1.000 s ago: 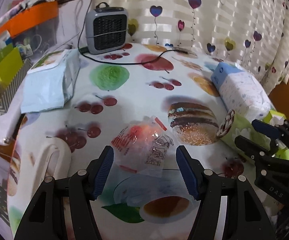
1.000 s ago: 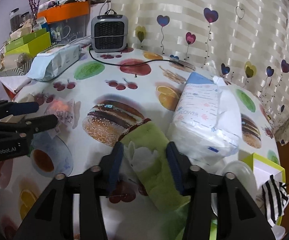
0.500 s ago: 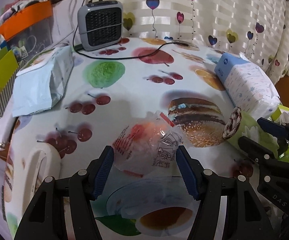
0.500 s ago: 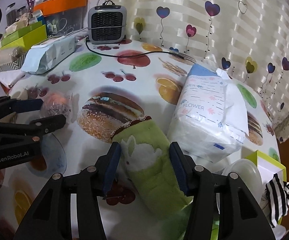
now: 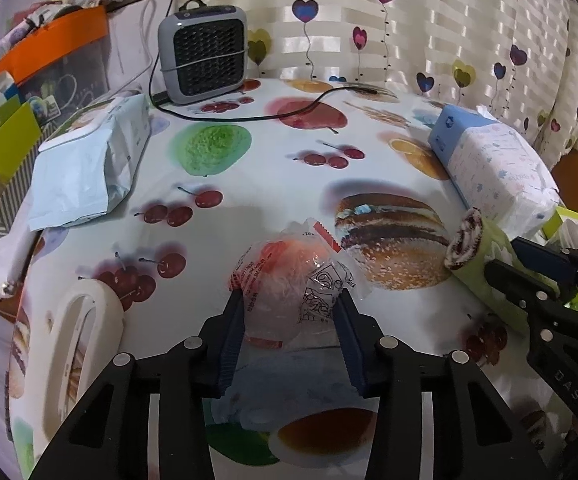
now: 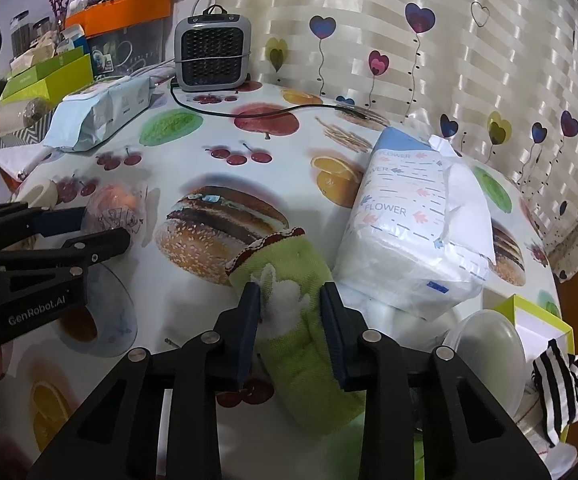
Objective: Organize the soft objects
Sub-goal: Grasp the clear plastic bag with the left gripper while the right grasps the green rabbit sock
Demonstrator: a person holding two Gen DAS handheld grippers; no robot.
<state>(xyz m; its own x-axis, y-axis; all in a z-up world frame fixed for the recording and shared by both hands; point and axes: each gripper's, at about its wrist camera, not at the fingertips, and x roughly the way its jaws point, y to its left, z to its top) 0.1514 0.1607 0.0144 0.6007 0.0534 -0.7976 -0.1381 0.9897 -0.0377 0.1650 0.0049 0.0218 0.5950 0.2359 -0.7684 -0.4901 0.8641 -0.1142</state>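
"flower" tissue pack (image 6: 417, 232)

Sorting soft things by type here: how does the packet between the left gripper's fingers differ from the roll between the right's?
The plastic packet is clear, crinkly and rounded, with something orange-red inside; the green towel roll is opaque cloth.
The packet is short and lumpy; the roll is long, with a dark spiral end.
The packet lies apart from other things; the roll lies against the tissue pack.
Both lie on the table with a gripper closing around them.

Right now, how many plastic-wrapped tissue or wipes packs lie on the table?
2: a pale blue pack at the far left near the heater, and a flower-print pack on the right beside the green towel roll.
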